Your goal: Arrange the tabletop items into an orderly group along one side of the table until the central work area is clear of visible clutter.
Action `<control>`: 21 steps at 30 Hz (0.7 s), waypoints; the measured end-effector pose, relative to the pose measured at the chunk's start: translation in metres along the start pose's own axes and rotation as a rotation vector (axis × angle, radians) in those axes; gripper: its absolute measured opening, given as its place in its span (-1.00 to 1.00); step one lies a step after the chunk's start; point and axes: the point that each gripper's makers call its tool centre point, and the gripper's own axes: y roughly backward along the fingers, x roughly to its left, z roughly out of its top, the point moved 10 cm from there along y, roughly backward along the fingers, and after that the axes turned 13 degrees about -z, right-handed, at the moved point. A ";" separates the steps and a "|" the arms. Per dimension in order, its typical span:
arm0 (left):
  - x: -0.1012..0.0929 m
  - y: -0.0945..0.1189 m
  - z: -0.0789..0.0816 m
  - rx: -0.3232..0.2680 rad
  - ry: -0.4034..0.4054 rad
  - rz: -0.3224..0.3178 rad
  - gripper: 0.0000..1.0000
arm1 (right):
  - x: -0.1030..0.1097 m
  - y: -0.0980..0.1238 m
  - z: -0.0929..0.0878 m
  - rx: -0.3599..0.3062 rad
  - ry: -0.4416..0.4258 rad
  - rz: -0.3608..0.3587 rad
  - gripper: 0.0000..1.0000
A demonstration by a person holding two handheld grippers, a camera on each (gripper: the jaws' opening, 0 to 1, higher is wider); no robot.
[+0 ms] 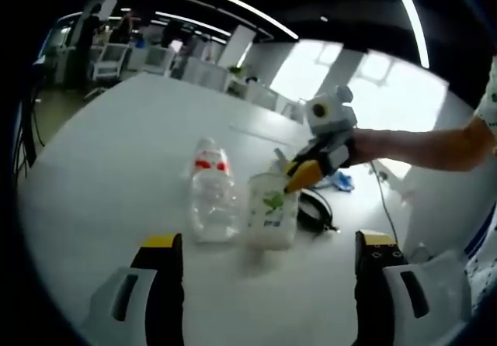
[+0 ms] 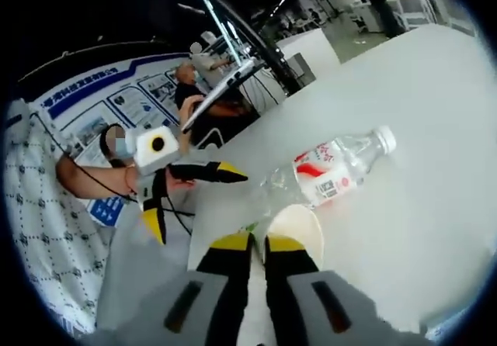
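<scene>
A broad white table (image 1: 116, 152) in an open-plan office lies bare to its far edge in the left gripper view, the left gripper (image 1: 268, 284) hovering with jaws spread wide and holding nothing; just beyond it a clear plastic bottle (image 1: 212, 195) with a red label stands beside a paper cup (image 1: 272, 210), with a black cable (image 1: 318, 210) to the right. In the right gripper view, the right gripper (image 2: 258, 245) has its jaws pinched shut on the cup's rim, the bottle just past it, bare tabletop open toward the far edge.
</scene>
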 end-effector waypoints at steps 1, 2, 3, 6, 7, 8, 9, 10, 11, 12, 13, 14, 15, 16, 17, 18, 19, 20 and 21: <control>-0.001 0.000 0.000 0.001 -0.001 -0.001 0.76 | 0.001 0.000 -0.001 0.006 -0.005 0.008 -0.97; -0.001 0.000 0.000 -0.001 -0.001 -0.003 0.76 | 0.003 0.001 -0.002 0.009 -0.009 0.020 -0.99; -0.001 0.000 0.000 -0.003 0.000 -0.004 0.75 | 0.005 0.001 -0.003 0.011 -0.014 0.031 -1.00; -0.002 0.001 -0.002 -0.001 0.007 -0.004 0.72 | 0.011 0.000 -0.006 0.015 -0.019 0.050 -1.00; -0.002 0.001 -0.002 -0.001 0.007 -0.005 0.72 | 0.012 0.000 -0.006 0.018 -0.022 0.055 -1.00; -0.003 0.001 -0.002 -0.001 0.008 -0.006 0.72 | 0.013 0.000 -0.007 0.019 -0.022 0.055 -1.00; -0.004 0.002 -0.003 -0.002 0.007 -0.006 0.72 | 0.014 0.000 -0.008 0.024 -0.021 0.055 -1.00; -0.004 0.003 -0.003 -0.002 0.008 -0.007 0.72 | 0.014 0.001 -0.008 0.023 -0.021 0.055 -1.00; -0.005 0.003 -0.003 -0.002 0.007 -0.007 0.72 | 0.015 0.002 -0.008 0.023 -0.019 0.053 -1.00; -0.005 0.003 -0.003 -0.003 0.006 -0.006 0.72 | 0.016 0.003 -0.009 0.019 -0.011 0.047 -1.00; -0.006 0.003 -0.003 -0.004 0.005 -0.006 0.71 | 0.016 0.003 -0.010 0.016 -0.011 0.044 -1.00; -0.006 0.004 -0.003 -0.004 0.005 -0.006 0.71 | 0.016 0.004 -0.010 0.014 -0.010 0.041 -1.00; -0.006 0.004 -0.004 -0.003 0.005 -0.006 0.71 | 0.017 0.005 -0.011 0.012 -0.006 0.037 -1.00; -0.007 0.004 -0.004 -0.004 0.007 -0.006 0.71 | 0.017 0.006 -0.011 0.005 -0.001 0.031 -1.00; -0.007 0.003 -0.004 -0.003 0.007 -0.007 0.71 | 0.018 0.008 -0.011 -0.004 -0.003 0.031 -1.00; -0.007 0.003 -0.004 0.000 0.005 -0.007 0.70 | 0.019 0.009 -0.011 -0.014 -0.005 0.030 -1.00; -0.007 0.003 -0.004 0.002 0.004 -0.008 0.70 | 0.020 0.011 -0.011 -0.026 -0.002 0.021 -1.00; -0.008 0.003 -0.004 0.000 0.005 -0.011 0.69 | 0.021 0.013 -0.011 -0.028 0.000 0.017 -1.00; -0.008 0.003 -0.004 -0.005 0.006 -0.012 0.69 | 0.022 0.015 -0.011 -0.034 0.004 0.012 -1.00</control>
